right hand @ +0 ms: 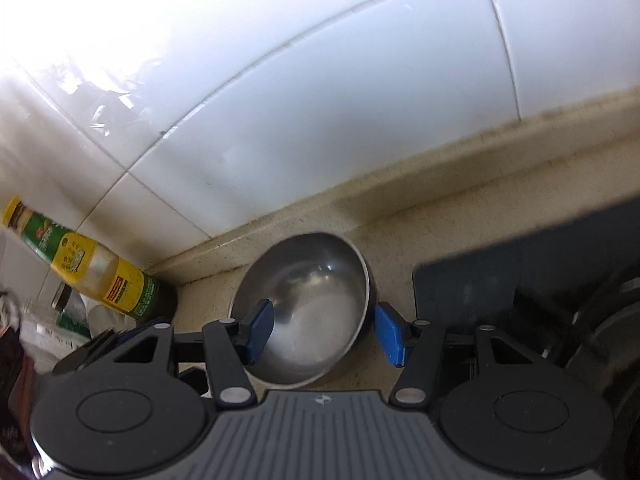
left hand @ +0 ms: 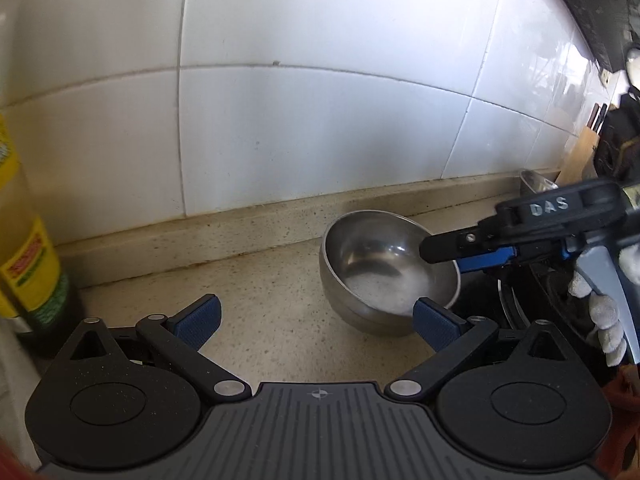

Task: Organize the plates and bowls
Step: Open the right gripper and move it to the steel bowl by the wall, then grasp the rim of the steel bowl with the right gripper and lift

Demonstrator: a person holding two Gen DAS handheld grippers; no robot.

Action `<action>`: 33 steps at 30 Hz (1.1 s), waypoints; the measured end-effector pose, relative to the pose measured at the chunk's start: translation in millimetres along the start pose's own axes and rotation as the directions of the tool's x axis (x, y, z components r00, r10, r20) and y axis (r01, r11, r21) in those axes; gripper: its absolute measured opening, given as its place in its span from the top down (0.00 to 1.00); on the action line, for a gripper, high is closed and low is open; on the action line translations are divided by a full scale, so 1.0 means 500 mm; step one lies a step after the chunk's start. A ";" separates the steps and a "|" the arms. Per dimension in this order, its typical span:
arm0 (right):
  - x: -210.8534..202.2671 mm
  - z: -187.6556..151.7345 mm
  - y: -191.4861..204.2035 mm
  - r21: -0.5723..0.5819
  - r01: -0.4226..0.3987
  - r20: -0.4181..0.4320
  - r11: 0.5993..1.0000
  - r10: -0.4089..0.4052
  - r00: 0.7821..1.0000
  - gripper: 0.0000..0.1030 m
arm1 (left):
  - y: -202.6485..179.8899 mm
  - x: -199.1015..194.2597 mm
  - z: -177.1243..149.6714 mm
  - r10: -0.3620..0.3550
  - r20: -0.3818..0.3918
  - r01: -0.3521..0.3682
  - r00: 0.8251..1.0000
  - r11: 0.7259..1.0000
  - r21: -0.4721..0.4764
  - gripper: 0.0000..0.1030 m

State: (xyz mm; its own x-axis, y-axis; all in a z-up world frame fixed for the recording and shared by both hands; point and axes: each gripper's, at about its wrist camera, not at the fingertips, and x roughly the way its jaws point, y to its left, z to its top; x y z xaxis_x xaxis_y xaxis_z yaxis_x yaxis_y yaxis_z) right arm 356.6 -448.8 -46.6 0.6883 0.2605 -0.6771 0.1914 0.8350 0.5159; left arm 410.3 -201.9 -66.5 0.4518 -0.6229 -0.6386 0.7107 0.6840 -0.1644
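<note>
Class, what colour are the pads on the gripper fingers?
Blue pads on black arms, clearest in the right wrist view.

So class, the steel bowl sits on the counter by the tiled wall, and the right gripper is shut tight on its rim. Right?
Not quite. The steel bowl does sit on the counter by the tiled wall, but the right gripper is open: in the right wrist view its fingers straddle the rim, apart.
</note>
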 end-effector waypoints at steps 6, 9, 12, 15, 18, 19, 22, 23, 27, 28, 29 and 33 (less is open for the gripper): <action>-0.046 0.001 0.019 -0.308 -0.007 -0.028 0.951 -0.002 1.000 0.36 | 0.004 0.028 -0.003 -0.077 -0.039 0.078 0.996 0.996 0.040 0.00; -0.055 -0.007 0.002 -0.353 -0.015 -0.040 0.936 0.001 0.999 0.36 | 0.002 0.045 -0.001 -0.098 -0.060 0.102 0.993 0.992 0.070 0.00; -0.049 -0.009 -0.017 -0.369 0.005 -0.021 0.930 -0.014 1.000 0.36 | 0.008 0.069 0.004 -0.127 -0.085 0.133 0.988 0.988 0.073 0.00; -0.032 -0.014 -0.012 -0.457 0.032 -0.022 0.889 -0.047 0.999 0.36 | 0.011 0.095 0.009 -0.155 -0.120 0.164 0.981 0.984 0.066 0.00; -0.017 -0.027 0.002 -0.574 0.014 -0.035 0.819 -0.042 0.999 0.36 | 0.020 0.109 0.012 -0.200 -0.131 0.211 0.971 0.975 0.071 0.00; -0.009 -0.029 0.006 -0.603 -0.001 -0.053 0.798 -0.039 0.998 0.36 | 0.024 0.113 0.011 -0.210 -0.132 0.221 0.969 0.972 0.075 0.00; 0.018 -0.027 0.011 -0.660 -0.018 -0.095 0.751 -0.059 0.994 0.36 | 0.017 0.126 0.012 -0.247 -0.149 0.266 0.957 0.957 0.118 0.00; 0.025 -0.023 0.012 -0.670 -0.022 -0.106 0.742 -0.066 0.992 0.36 | 0.013 0.130 0.013 -0.250 -0.156 0.271 0.956 0.953 0.134 0.00; 0.051 -0.006 0.016 -0.712 -0.023 -0.119 0.702 -0.089 0.989 0.36 | 0.015 0.149 0.018 -0.254 -0.158 0.276 0.954 0.951 0.138 0.00; 0.059 -0.001 0.018 -0.721 -0.021 -0.122 0.693 -0.096 0.988 0.36 | 0.015 0.154 0.021 -0.261 -0.154 0.282 0.953 0.950 0.134 0.00; 0.067 0.005 0.020 -0.728 -0.020 -0.124 0.685 -0.102 0.987 0.36 | 0.012 0.158 0.023 -0.261 -0.150 0.281 0.954 0.950 0.137 0.00; 0.089 0.016 0.029 -0.763 -0.061 -0.147 0.644 -0.080 0.986 0.36 | 0.005 0.173 0.031 -0.246 -0.145 0.268 0.958 0.950 0.160 0.00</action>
State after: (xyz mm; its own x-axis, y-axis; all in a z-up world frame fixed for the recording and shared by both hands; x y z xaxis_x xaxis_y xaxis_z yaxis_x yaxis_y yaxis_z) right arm 395.6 -428.9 -65.0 0.5607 0.2609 -0.7858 -0.4523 0.8914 -0.0268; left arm 459.4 -260.1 -110.5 0.1800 -0.7101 -0.6807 0.8823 0.4225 -0.2073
